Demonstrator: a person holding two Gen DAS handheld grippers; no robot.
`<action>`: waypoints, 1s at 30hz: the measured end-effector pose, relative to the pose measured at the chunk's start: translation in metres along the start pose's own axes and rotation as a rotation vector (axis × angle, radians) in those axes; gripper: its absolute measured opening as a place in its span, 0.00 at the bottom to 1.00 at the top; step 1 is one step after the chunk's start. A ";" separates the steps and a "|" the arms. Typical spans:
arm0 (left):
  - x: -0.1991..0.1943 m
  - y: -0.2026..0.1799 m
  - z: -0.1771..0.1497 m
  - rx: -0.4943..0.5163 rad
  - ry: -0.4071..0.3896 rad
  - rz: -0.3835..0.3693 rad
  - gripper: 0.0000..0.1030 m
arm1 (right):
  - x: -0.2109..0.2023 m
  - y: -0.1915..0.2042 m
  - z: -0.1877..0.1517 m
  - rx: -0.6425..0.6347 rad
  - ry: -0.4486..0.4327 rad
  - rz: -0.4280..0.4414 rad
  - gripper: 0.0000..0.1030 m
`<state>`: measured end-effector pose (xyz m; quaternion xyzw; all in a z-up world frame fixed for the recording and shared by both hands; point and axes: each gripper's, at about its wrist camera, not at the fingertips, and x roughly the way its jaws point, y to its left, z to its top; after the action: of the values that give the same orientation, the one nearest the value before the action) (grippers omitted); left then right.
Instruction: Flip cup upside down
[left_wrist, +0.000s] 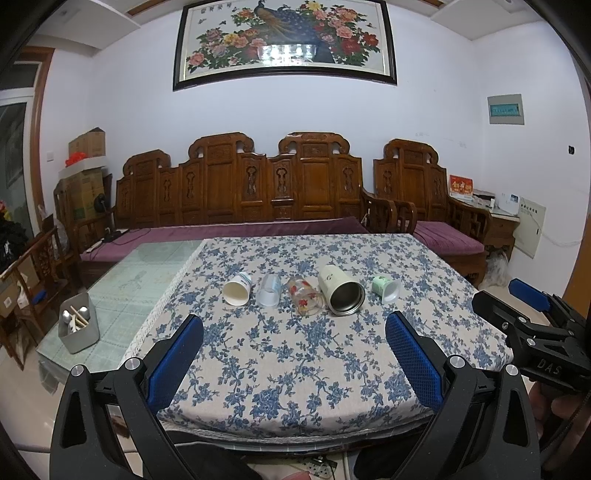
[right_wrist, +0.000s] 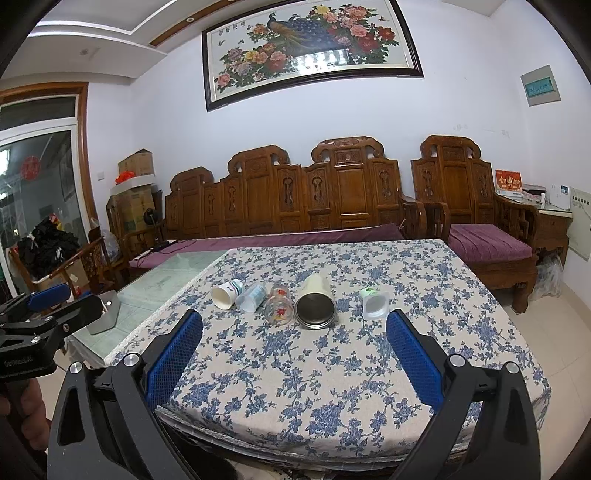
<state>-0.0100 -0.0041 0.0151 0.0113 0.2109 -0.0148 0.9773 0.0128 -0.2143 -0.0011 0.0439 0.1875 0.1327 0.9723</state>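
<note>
Several cups lie on their sides in a row on the blue-flowered tablecloth (left_wrist: 295, 362), mouths toward me: a white paper cup (left_wrist: 237, 288) (right_wrist: 226, 292), a clear plastic cup (left_wrist: 269, 290) (right_wrist: 251, 296), a red-flowered glass (left_wrist: 304, 296) (right_wrist: 279, 304), a cream tumbler with a steel inside (left_wrist: 341, 290) (right_wrist: 315, 302), and a small green cup (left_wrist: 386, 288) (right_wrist: 374, 302). My left gripper (left_wrist: 293, 325) is open and empty, short of the row. My right gripper (right_wrist: 294, 321) is open and empty too, near the table's front edge. It also shows in the left wrist view (left_wrist: 532, 299).
A grey box with utensils (left_wrist: 78, 328) stands on the bare glass tabletop (left_wrist: 140, 280) to the left. A carved wooden sofa (left_wrist: 240, 192) with purple cushions lies behind the table. Cardboard boxes (left_wrist: 86, 177) are stacked at the back left.
</note>
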 end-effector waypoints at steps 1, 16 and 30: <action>0.001 0.000 0.000 0.000 0.003 0.000 0.92 | 0.001 -0.001 0.000 0.004 0.004 0.001 0.97; 0.069 0.006 0.007 0.081 0.142 -0.022 0.92 | 0.076 -0.025 -0.008 0.017 0.141 0.009 0.97; 0.200 0.022 0.031 0.168 0.299 -0.070 0.92 | 0.196 -0.039 -0.001 -0.052 0.286 0.068 0.85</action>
<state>0.1855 0.0125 -0.0388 0.0877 0.3524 -0.0647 0.9295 0.1970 -0.1984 -0.0760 0.0058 0.3191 0.1755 0.9313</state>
